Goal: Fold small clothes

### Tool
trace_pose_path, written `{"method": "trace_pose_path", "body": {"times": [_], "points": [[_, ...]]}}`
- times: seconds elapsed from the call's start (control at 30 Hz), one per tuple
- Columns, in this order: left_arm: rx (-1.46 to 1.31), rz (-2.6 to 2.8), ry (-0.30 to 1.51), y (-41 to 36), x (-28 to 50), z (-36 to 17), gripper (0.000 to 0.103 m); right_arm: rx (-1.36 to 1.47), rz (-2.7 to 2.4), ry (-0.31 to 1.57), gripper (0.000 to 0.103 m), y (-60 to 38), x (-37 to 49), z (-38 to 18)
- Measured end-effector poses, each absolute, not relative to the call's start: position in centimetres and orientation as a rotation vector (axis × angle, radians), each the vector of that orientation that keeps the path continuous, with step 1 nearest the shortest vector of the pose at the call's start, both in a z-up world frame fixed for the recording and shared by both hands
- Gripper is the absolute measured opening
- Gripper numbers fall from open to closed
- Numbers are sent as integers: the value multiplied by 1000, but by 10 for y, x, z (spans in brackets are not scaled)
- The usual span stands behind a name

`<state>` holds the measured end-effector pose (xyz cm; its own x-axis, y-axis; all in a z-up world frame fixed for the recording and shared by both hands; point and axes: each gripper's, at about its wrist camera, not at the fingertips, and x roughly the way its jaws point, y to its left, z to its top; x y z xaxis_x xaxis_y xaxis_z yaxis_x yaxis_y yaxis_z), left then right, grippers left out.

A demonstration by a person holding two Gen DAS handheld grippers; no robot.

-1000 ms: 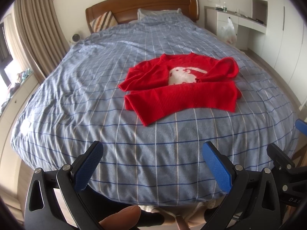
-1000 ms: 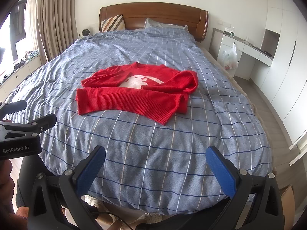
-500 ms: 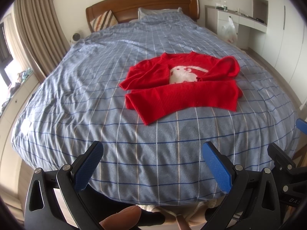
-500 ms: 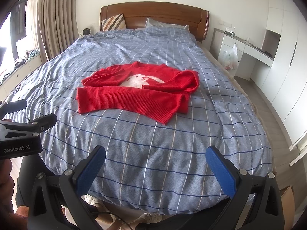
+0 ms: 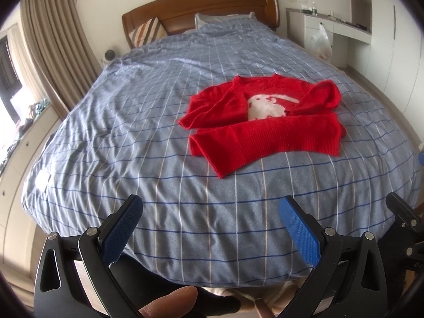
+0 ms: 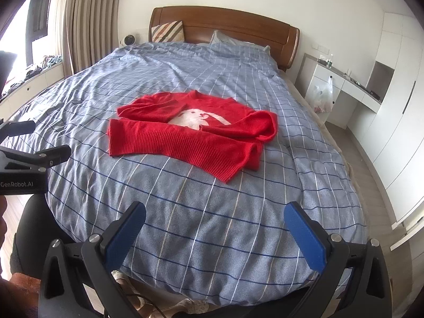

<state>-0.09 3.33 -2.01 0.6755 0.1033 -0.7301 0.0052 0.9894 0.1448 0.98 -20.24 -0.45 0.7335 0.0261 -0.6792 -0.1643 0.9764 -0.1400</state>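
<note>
Spread across the room, the bed (image 6: 185, 225) wears a blue checked cover. Mid-bed lies the red sweater (image 6: 190, 132), hem doubled up toward the chest, both sleeves crossed inward, partly covering a white animal motif whose outline is hard to read. Both the left gripper (image 5: 209, 228) and right gripper (image 6: 214, 234) hang near the foot with fingers wide apart, empty, well short of the sweater.

Sweater (image 6: 190, 132) on bed (image 6: 212, 212) (pillows (image 6: 233, 43) behind)
</note>
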Motion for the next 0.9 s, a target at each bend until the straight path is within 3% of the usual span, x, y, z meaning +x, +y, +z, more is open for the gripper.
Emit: {"method": "trace_pose_path", "body": {"times": [0.63,0.8,0.9], "points": [[58,63,842,47,10,-22,103,-188,135,711,103,-205,10,-1],[-52,18,888,70,51,-69,103,-71,269,617,103,-238,35,-23],[-96,-20,927,76,88,-101,101,-2,322,713,103,-258,83,-62]]}}
